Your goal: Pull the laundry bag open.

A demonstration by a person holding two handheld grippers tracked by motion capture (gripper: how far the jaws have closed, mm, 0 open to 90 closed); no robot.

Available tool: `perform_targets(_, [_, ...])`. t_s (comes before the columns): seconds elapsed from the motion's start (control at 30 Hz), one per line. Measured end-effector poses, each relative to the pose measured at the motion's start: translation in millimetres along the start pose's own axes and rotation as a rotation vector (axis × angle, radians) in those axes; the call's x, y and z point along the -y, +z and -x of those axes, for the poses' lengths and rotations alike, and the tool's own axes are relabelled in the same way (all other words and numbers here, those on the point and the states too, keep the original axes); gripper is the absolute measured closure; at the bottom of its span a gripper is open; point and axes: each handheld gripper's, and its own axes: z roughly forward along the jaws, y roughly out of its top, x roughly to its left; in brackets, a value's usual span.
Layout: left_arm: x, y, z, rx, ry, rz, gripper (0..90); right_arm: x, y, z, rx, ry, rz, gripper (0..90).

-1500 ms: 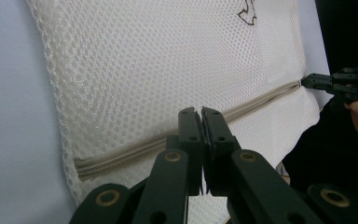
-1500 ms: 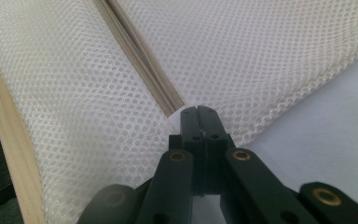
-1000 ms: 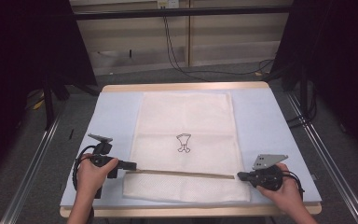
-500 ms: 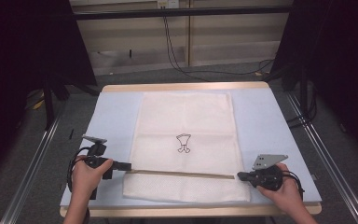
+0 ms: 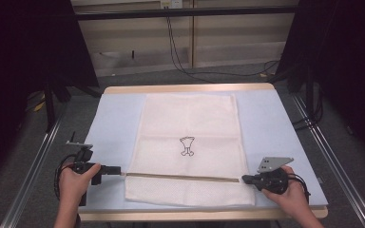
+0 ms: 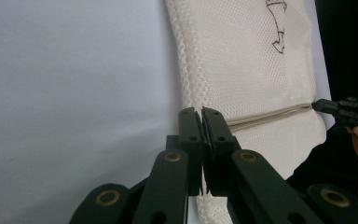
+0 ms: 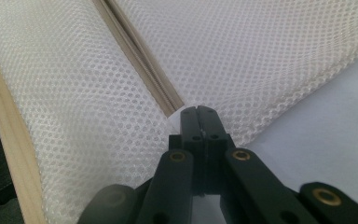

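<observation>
The mesh laundry bag (image 5: 190,152) under my hands is cream woven netting, rough and matt, with a beige fabric zipper (image 7: 142,58). My grippers' jaws are matt black plastic with brass-coloured rivets. The table cover (image 5: 275,128) looks smooth, pale and matt; the table edge (image 7: 16,154) is light wood.

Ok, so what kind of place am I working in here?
Likely a lab recording station rather than a home: a wood-edged table under a pale blue mat, black curtains on both sides, loose cables on the grey floor behind.
</observation>
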Motion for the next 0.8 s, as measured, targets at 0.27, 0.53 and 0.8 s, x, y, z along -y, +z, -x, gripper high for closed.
perform_targets(0.27, [-0.2, 1.4, 2.4, -0.031, 0.03, 0.002, 87.6, 0.3, 0.0, 1.2, -0.01, 0.012, 0.009, 90.0])
perform_targets(0.53, [-0.3, -20.0, 10.4, -0.1, 0.114, 0.073, 65.4, 0.7, -21.8, 13.4, 0.074, 0.11, 0.095, 63.9])
perform_targets(0.8, [2.0, -42.5, 5.6, -0.163, 0.156, 0.148, 46.4, 7.8, -43.5, 31.6, 0.183, 0.176, 0.167, 36.9])
